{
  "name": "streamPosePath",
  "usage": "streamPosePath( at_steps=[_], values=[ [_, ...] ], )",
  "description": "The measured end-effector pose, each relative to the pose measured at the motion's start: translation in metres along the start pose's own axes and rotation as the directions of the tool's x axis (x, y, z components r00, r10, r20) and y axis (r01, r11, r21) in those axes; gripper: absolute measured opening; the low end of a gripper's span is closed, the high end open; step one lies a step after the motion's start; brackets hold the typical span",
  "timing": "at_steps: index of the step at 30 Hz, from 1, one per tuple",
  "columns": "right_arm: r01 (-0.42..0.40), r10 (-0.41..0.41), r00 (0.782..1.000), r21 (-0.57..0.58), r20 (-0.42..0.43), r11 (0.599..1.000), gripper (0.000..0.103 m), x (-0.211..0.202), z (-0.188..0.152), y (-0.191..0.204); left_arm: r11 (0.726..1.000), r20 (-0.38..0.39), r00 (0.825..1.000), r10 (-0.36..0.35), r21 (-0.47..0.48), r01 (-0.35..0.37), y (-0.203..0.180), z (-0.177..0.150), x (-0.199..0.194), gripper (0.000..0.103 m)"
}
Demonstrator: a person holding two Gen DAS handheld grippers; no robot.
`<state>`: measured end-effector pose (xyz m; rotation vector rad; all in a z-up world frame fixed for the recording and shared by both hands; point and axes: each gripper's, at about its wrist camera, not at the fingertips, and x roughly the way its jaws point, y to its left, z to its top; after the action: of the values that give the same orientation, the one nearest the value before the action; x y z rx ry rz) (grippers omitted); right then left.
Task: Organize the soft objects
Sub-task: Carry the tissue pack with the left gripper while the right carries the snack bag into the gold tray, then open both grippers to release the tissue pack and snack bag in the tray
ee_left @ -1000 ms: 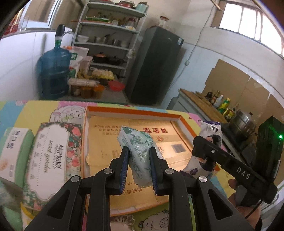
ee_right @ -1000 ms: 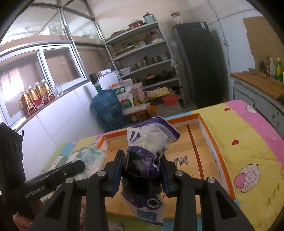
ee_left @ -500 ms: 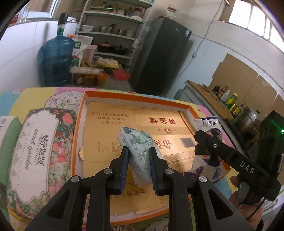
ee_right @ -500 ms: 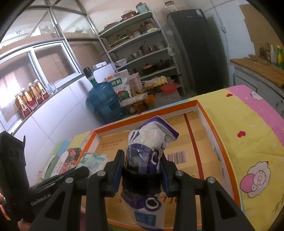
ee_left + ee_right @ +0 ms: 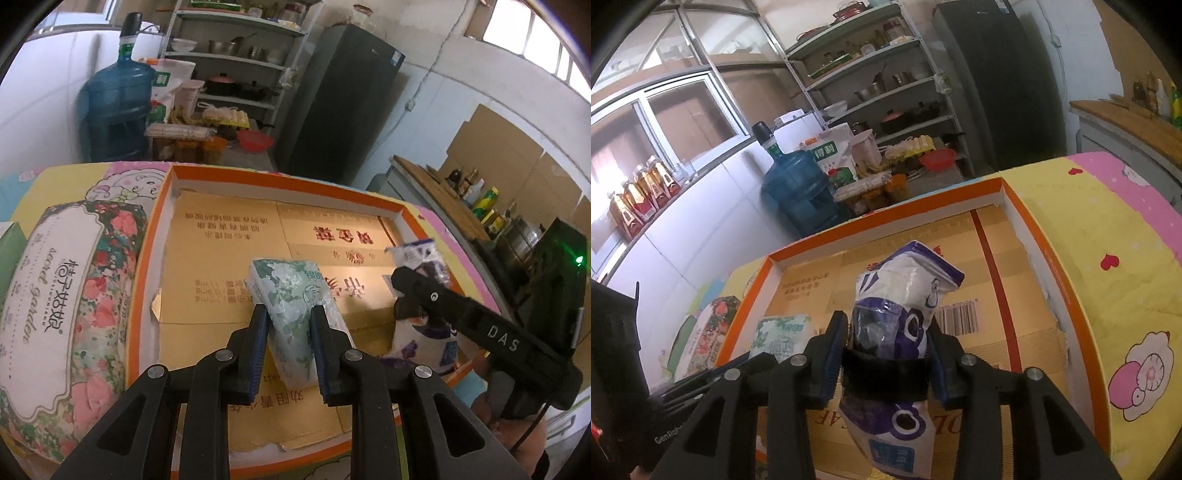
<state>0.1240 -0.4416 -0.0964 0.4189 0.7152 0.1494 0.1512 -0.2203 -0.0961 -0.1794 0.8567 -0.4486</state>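
both grippers have come down lower over the orange-rimmed tray (image 5: 402, 212), which sits on a cartoon-print cloth (image 5: 1108, 229) and is lined with flattened cardboard (image 5: 221, 258). the left gripper (image 5: 289, 325) has a green floral tissue pack (image 5: 291, 295) between its blue pads; the jaws have just been easing apart a little, yet the pads look to be against the pack's sides, so it seems gripped rather than let go, its lower end close to the cardboard. the right gripper (image 5: 886, 338) carries a purple and white bag (image 5: 905, 295), and its jaws have just been opening too; the bag sits between them, slumped, its bottom hanging down towards the tray floor, and whether the pads press it now i cannot tell. it looks as if both soft packs are being set down side by side in the tray. a larger floral tissue pack (image 5: 62, 295) lies outside the tray's left rim, probably yet to be sorted.
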Motion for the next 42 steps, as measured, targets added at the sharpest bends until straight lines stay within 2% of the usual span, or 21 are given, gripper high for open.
streamPosePath(
  at_steps=[2,4,6,10,20,24,25,27,31,37,42],
  values=[
    [0.016,-0.016,1.000,0.002,0.002,1.000,0.047,0.000,-0.002,-0.001,1.000,0.007,1.000,0.006,-0.004,-0.006,0.001,0.001,-0.002,0.031],
    [0.018,-0.018,1.000,0.002,0.009,1.000,0.049,-0.001,-0.001,-0.001,1.000,0.028,1.000,0.005,-0.010,-0.005,0.001,0.001,-0.006,0.048],
    [0.019,-0.019,1.000,0.000,0.022,1.000,0.051,-0.003,-0.002,-0.001,1.000,0.046,0.999,0.000,-0.004,0.000,-0.001,0.002,-0.010,0.055],
    [0.031,-0.031,0.999,-0.004,0.040,0.999,0.066,-0.006,-0.002,0.000,0.999,0.077,0.997,0.010,0.037,-0.013,-0.008,0.002,-0.019,0.067],
    [0.068,-0.068,0.995,-0.004,0.077,0.998,0.068,-0.012,0.000,0.002,0.996,0.164,0.986,-0.011,0.084,-0.003,-0.016,0.004,-0.059,0.069],
    [0.132,-0.129,0.988,-0.031,0.084,0.991,0.084,-0.018,-0.002,0.008,0.994,0.175,0.985,-0.009,0.112,-0.011,-0.017,0.003,-0.070,0.069],
    [0.156,-0.152,0.985,-0.041,0.082,0.987,0.085,-0.020,-0.002,0.010,0.993,0.174,0.985,-0.008,0.117,-0.013,-0.017,0.002,-0.072,0.069],
    [0.183,-0.180,0.981,-0.045,0.074,0.982,0.085,-0.022,-0.003,0.009,0.992,0.173,0.985,-0.007,0.124,-0.015,-0.016,0.002,-0.076,0.069],
    [0.187,-0.185,0.982,-0.051,0.040,0.981,0.085,-0.026,-0.007,0.008,0.991,0.180,0.984,-0.005,0.134,-0.019,-0.012,-0.001,-0.084,0.069],
    [0.192,-0.190,0.979,-0.027,0.071,0.981,0.085,-0.049,-0.014,0.009,0.990,0.205,0.979,-0.007,0.140,-0.022,-0.009,-0.004,-0.097,0.069],
    [0.197,-0.192,0.976,-0.036,0.103,0.980,0.085,-0.067,-0.021,0.025,0.987,0.237,0.971,0.007,0.155,-0.045,-0.004,-0.008,-0.116,0.069]
  ],
)
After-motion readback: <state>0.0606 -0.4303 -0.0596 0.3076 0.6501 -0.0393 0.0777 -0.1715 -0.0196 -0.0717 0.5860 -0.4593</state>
